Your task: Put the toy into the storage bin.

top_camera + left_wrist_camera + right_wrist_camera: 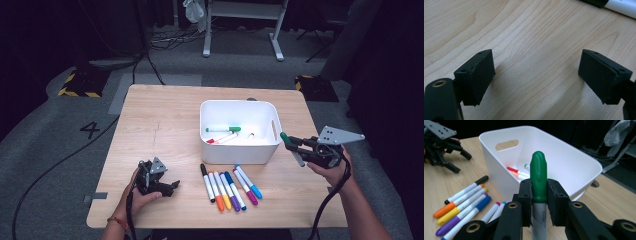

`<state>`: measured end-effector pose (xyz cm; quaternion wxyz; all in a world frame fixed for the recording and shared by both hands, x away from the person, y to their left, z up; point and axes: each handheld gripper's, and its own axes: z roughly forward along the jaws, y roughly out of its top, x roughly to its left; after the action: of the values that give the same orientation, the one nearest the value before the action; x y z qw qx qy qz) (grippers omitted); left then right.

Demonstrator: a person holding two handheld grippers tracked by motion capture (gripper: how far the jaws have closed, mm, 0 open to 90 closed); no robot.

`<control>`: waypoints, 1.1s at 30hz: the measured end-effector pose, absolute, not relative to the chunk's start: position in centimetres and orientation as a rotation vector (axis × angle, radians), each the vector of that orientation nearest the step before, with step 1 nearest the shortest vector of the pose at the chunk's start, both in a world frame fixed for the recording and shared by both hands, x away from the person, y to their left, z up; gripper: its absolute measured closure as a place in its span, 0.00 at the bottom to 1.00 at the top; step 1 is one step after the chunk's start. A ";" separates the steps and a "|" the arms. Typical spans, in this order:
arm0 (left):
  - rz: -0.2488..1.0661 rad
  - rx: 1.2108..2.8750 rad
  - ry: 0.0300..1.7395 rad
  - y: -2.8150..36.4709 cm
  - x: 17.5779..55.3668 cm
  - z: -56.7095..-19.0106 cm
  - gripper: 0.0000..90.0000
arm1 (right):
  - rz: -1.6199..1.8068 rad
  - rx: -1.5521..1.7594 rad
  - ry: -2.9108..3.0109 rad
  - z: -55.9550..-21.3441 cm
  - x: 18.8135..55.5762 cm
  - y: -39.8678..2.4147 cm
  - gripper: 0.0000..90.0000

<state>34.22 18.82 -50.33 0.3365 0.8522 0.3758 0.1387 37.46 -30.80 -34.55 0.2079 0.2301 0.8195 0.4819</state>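
Note:
My right gripper (294,146) is shut on a green-capped marker (538,180), lifted off the table just right of the white bin (206,131). In the right gripper view the cap stands up between the jaws, with the bin (584,157) right behind it. The bin holds a few markers, one green (223,129) and one red (513,169). Several markers (227,187) lie in a row in front of the bin. My left gripper (171,187) rests open at the front left of the table (160,120); its pads (477,75) stand wide apart over bare wood.
A black-capped marker's end (614,3) lies just beyond the left gripper. The table's right edge runs close under my right hand. Cables and a desk frame (240,25) are on the floor behind the table.

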 end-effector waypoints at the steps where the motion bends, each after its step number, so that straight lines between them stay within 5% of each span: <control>1: 0.361 2.222 0.980 18.8 34.2 -50.3 0.15 | 1.344 0.626 2.281 -33.7 38.1 -30.3 0.83; 16: 0.361 2.222 0.980 18.8 34.2 -50.3 0.15 | 1.282 0.456 2.423 -30.8 42.1 -24.4 0.83; 33: 0.361 2.222 0.980 18.8 34.2 -50.3 0.15 | 1.124 0.358 2.597 -33.4 44.8 -19.3 0.83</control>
<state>34.22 18.83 -50.34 0.3367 0.8522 0.3758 0.1384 44.79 -19.30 -33.44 0.1442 0.1241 0.9009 0.3901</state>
